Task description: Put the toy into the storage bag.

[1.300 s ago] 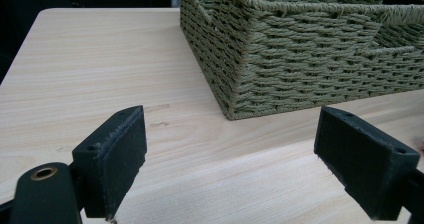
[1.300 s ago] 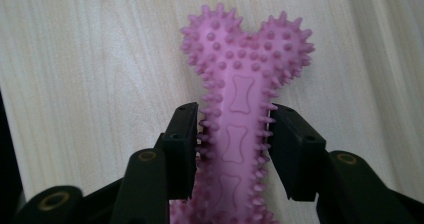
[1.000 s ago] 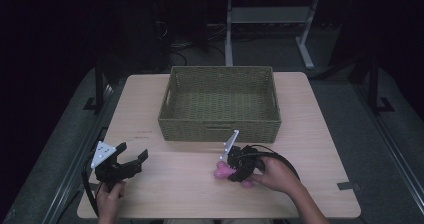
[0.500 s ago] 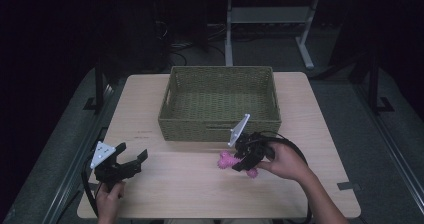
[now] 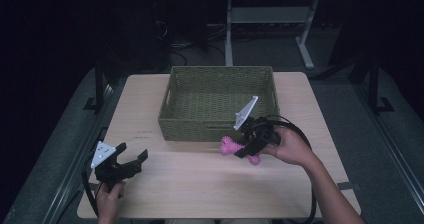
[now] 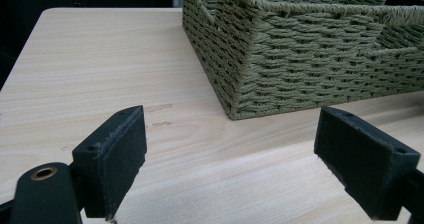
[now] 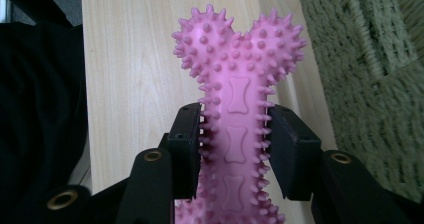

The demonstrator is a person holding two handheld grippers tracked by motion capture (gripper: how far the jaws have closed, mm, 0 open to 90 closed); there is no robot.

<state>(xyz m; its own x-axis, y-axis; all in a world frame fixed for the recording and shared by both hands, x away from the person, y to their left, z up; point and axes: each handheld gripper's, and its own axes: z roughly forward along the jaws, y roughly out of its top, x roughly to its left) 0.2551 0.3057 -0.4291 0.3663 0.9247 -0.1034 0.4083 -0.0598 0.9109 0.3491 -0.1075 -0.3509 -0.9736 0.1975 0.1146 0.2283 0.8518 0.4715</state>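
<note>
Evidently idle, the left gripper (image 5: 131, 160) rests low at the table's (image 5: 200, 184) near-left corner, its fingers (image 6: 112, 156) spread wide on nothing. Just before the woven basket (image 5: 220, 126), the right gripper (image 5: 246, 148) has its fingers (image 7: 186, 146) clamped across the shaft of a pink spiky bone toy (image 7: 239, 114). It looks light, rubbery and yielding; the narrow middle seems the surest hold.

the left gripper (image 5: 131, 160), held in the person's left hand (image 5: 109, 198) low at the near left, has its jaws spread wide with nothing between them, while the right gripper (image 5: 243, 150), held in the right hand (image 5: 291, 146), is raised and tilted with its jaws clamped.
</note>
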